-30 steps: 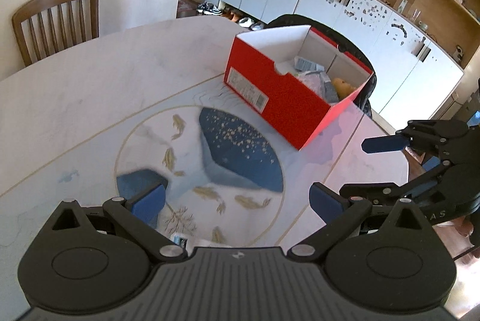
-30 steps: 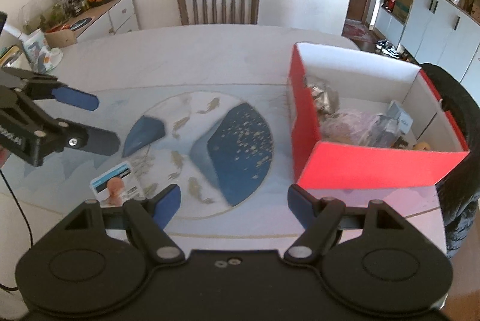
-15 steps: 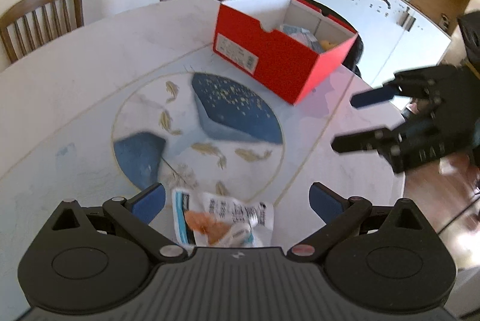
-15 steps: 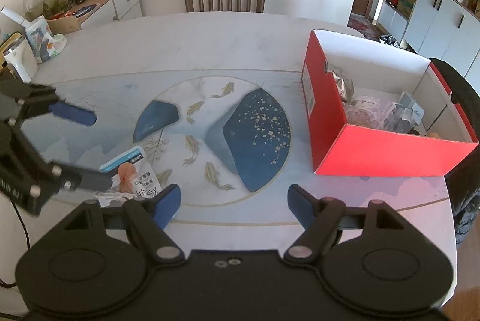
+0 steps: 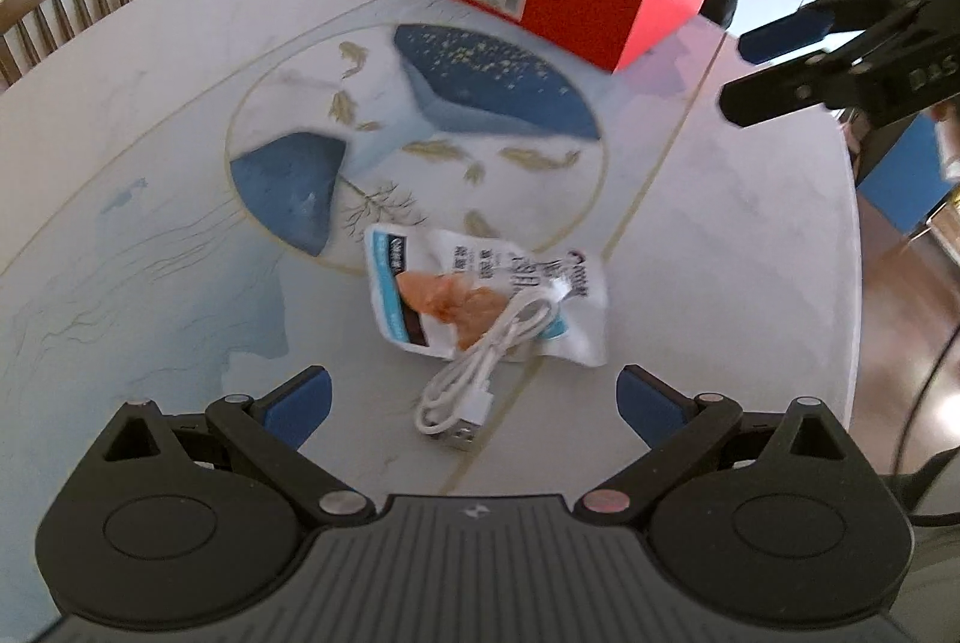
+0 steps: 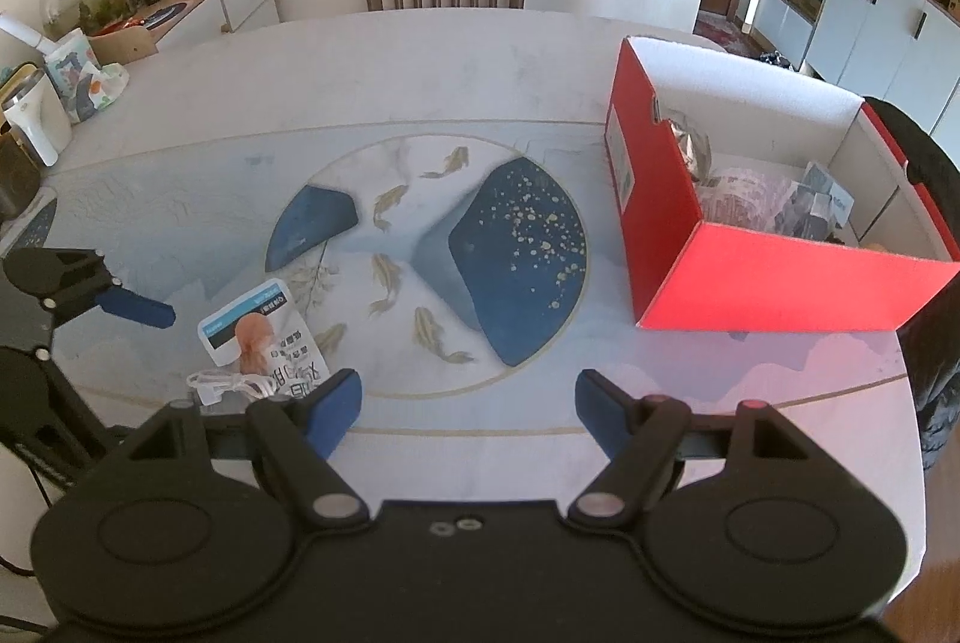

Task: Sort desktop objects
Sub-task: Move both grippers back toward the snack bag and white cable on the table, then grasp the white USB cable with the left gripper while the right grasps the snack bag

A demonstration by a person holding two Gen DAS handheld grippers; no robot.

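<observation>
Both grippers' blue-padded fingers (image 5: 297, 406) spread empty above crinkled snack packet (image 5: 480, 295), coiled white cable (image 5: 474, 373).

We carry two matching tools: the left hand-held gripper (image 5: 474, 397) and the right hand-held gripper (image 6: 468, 397), each a matte black body with two round discs, angular linkage arms and blue-padded fingers (image 5: 297, 400). Silver pivot screws mark the left unit's arms, with one reddish screw; the right unit shows red-tipped pins. A ribbed grey panel bears a small white logo on the left, and white lettering marks the right unit's side
</observation>
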